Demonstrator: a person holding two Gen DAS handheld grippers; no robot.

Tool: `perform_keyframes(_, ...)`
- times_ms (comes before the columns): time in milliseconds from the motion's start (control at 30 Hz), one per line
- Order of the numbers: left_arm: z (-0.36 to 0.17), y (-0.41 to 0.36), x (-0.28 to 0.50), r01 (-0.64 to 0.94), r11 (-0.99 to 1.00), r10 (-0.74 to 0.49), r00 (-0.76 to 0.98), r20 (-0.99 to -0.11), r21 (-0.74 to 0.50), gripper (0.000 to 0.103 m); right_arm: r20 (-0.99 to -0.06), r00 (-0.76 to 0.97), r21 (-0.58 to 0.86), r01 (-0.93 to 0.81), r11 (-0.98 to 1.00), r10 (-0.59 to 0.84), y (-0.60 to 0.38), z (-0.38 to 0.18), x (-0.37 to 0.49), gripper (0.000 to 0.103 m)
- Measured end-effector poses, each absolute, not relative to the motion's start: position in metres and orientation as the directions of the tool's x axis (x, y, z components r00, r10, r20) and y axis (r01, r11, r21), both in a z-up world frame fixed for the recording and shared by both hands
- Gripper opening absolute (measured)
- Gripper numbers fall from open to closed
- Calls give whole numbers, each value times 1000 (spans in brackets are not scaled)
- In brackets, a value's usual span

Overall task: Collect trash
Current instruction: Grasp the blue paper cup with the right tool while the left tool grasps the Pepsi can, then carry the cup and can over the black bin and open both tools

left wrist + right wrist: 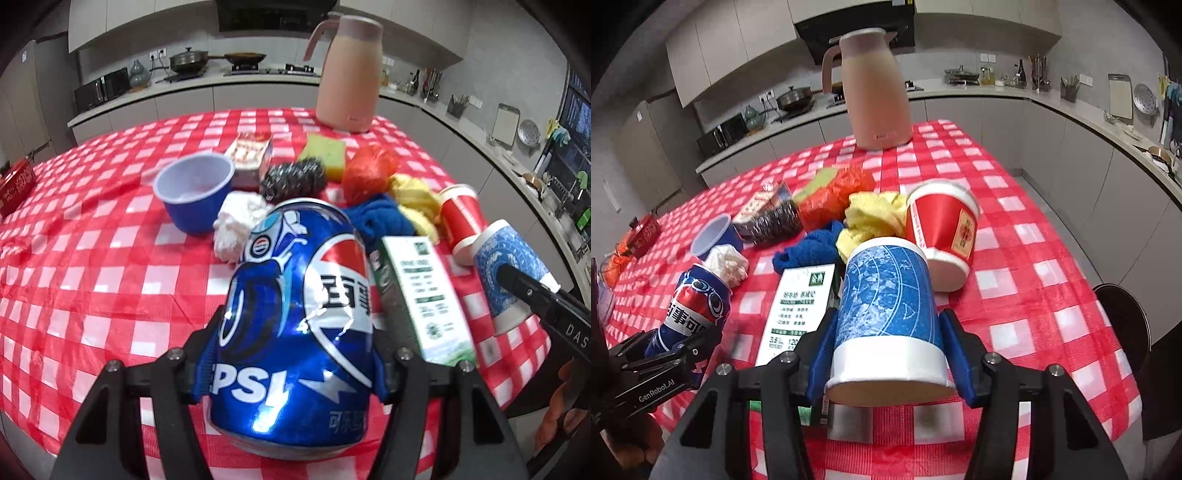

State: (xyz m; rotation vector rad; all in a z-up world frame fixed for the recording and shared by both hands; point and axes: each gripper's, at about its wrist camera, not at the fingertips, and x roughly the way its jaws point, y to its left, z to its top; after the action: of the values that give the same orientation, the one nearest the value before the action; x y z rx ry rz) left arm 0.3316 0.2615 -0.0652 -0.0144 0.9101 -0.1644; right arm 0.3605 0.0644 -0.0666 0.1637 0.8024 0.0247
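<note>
My left gripper [291, 365] is shut on a dented blue Pepsi can [295, 314], held lying along the fingers just above the checked table; it also shows in the right wrist view [694, 310]. My right gripper [886, 350] is shut on a blue patterned paper cup [886, 306], its open end toward the camera; the cup also shows in the left wrist view [506, 273]. A green-and-white carton [421, 291] lies between them. A red paper cup [942, 232] lies tipped behind the blue one. A white crumpled tissue [236, 229] lies behind the can.
On the red checked tablecloth [92, 258] sit a blue bowl [195, 192], steel scourer [291, 177], sponge [325, 151], orange bag [369, 170], yellow and blue cloths [849, 229], a small box [251, 151], a pink jug [351, 74] and a red tin [14, 184]. A dark stool [1126, 321] stands right.
</note>
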Motion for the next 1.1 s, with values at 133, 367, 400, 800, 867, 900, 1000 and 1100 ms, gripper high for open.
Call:
perform_keyframes(133, -50, 248, 328, 169, 981, -181, 620, -763, -95, 66, -688, 722, 157, 56, 986, 69, 52, -51, 347, 57)
perform_keyframes(367, -32, 195, 315, 238, 965, -237, 637, -733, -106, 65, -654, 756, 167, 105, 980, 30, 2, -32, 328, 57)
perform_keyframes(400, -30, 183, 313, 249, 963, -246, 636, -731, -107, 65, -652, 757, 171, 111, 979, 28, -7, -31, 325, 57)
perform_keyframes(800, -41, -34, 288, 300, 938, -328, 613, -719, -173, 65, -663, 748, 148, 139, 979, -6, -224, -57, 293, 57)
perform_keyframes(867, -47, -78, 288, 316, 930, -349, 597, -723, -188, 65, -685, 729, 135, 136, 982, -7, -271, -67, 291, 57)
perform_keyframes(900, -51, -95, 290, 323, 926, -357, 588, -725, -194, 65, -695, 719, 112, 138, 984, -22, -291, -71, 290, 57)
perform_keyframes(1000, -68, -143, 297, 339, 913, -388, 547, -742, -227, 65, -724, 689, 95, 149, 984, -34, -340, -86, 289, 57)
perform_keyframes(1100, -86, -179, 301, 349, 911, -385, 523, -761, -221, 65, -749, 663, 101, 153, 983, -26, -377, -105, 289, 57)
